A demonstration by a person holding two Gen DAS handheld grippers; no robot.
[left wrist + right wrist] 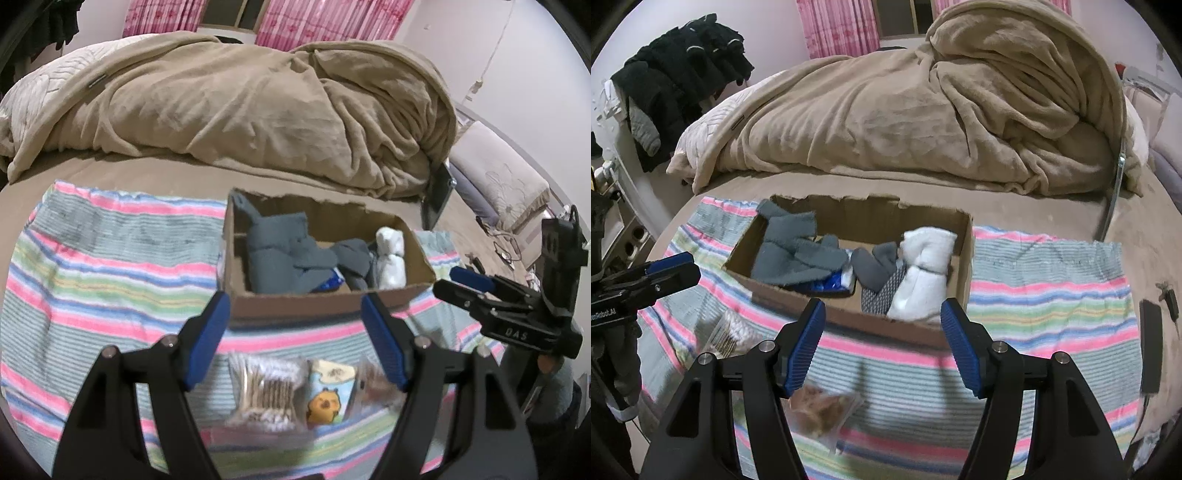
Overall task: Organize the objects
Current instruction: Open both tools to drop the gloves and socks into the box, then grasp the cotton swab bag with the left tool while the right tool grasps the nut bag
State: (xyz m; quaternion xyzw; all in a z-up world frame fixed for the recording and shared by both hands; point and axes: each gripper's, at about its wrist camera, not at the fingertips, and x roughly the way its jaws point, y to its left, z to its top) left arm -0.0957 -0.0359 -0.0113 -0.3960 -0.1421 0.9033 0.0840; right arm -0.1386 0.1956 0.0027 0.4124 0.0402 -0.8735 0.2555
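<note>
One bed (pixel 1052 210) fills both views, with one beige blanket (pixel 258 107) heaped at its far side. One striped towel (pixel 110 266) is spread on the near part, and one open cardboard box (pixel 332 301) stands on it. In the box lie two dark grey socks (pixel 790 251) at the left, one darker grey bundle (pixel 871 271) in the middle and one white roll (pixel 927 273) at the right, with a blue packet (pixel 831 284) partly hidden beneath. Three small packs lie on the towel just before the box: cotton swabs (pixel 266 391), a cartoon pack (pixel 328 391) and a blurred snack bag (pixel 823 406). The left gripper (pixel 295 339) hangs above them, jaws apart, gripping nothing. The right gripper (pixel 882 343) likewise stands agape and empty. One dark phone (pixel 1150 347) lies at the towel's right edge.
</note>
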